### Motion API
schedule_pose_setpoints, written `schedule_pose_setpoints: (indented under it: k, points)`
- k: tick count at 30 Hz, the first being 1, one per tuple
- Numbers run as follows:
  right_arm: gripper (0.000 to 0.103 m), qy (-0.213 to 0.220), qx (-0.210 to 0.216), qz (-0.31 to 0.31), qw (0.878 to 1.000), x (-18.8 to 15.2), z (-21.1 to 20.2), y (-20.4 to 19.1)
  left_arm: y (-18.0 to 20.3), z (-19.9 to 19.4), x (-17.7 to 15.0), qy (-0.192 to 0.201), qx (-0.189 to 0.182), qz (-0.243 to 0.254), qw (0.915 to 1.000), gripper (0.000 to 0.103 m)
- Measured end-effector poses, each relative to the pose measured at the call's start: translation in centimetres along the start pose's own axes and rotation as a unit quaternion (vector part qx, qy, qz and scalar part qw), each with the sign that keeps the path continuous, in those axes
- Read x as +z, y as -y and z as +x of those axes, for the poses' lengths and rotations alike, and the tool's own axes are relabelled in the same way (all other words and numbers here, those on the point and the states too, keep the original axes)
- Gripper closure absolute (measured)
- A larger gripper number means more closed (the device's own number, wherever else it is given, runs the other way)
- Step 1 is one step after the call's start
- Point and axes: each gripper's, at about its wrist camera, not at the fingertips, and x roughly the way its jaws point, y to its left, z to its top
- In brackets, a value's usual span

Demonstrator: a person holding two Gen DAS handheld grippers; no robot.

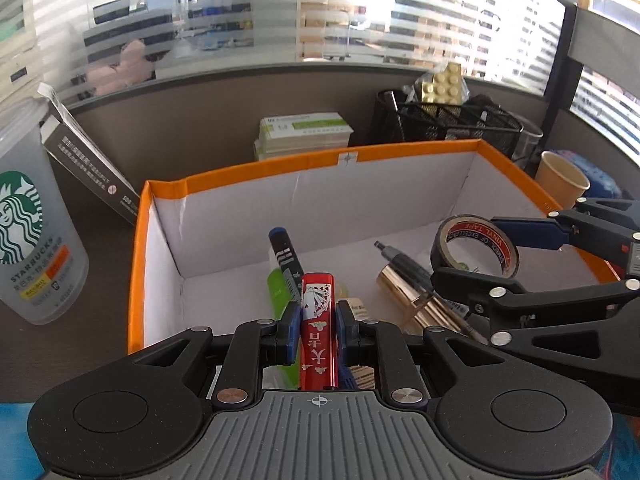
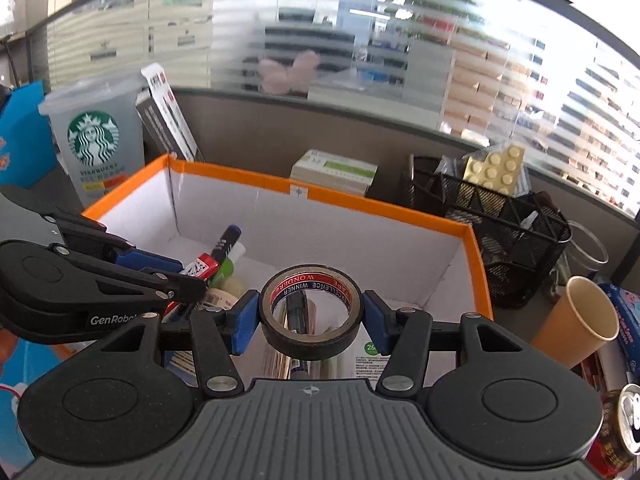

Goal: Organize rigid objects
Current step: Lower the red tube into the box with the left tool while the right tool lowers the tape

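Hidden behind the tape roll (image 2: 311, 312): most of the pen and gold tube. Cut off right of the orange-rimmed box (image 2: 478, 264): a drink can (image 2: 630, 416).

office: cubicle partition (image 1: 200, 120), frosted glass wall (image 2: 360, 60), mesh desk organizer (image 1: 444, 120).
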Motion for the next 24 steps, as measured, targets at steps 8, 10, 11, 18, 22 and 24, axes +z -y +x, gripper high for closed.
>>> schedule_pose_setpoints:
  k: [8,10,11,18,22,24]
  points:
    - [0.051,-0.03,-0.013,-0.022,0.999,0.0,1.8,-0.5,0.5,0.5,0.3,-0.011,0.005,0.015,0.9998,0.086]
    - [0.051,-0.035,-0.013,-0.025,0.999,0.1,2.0,-0.5,0.6,0.6,0.6,-0.016,0.007,0.019,0.9997,0.086]
    - [0.051,-0.037,-0.014,-0.026,0.999,0.2,2.1,-0.5,0.6,0.6,0.6,-0.02,0.007,0.022,0.9995,0.086]
    - [0.051,-0.051,-0.02,-0.036,0.998,0.3,2.7,-0.5,0.7,1.5,0.9,-0.062,0.001,0.029,0.9977,0.086]
    - [0.051,-0.061,-0.02,-0.041,0.997,0.5,2.9,-0.4,1.3,1.6,0.8,-0.063,0.014,0.051,0.9966,0.086]
    - [0.051,-0.07,-0.018,-0.043,0.996,0.7,3.2,-0.3,1.2,1.6,0.9,-0.068,0.014,0.049,0.9964,0.086]
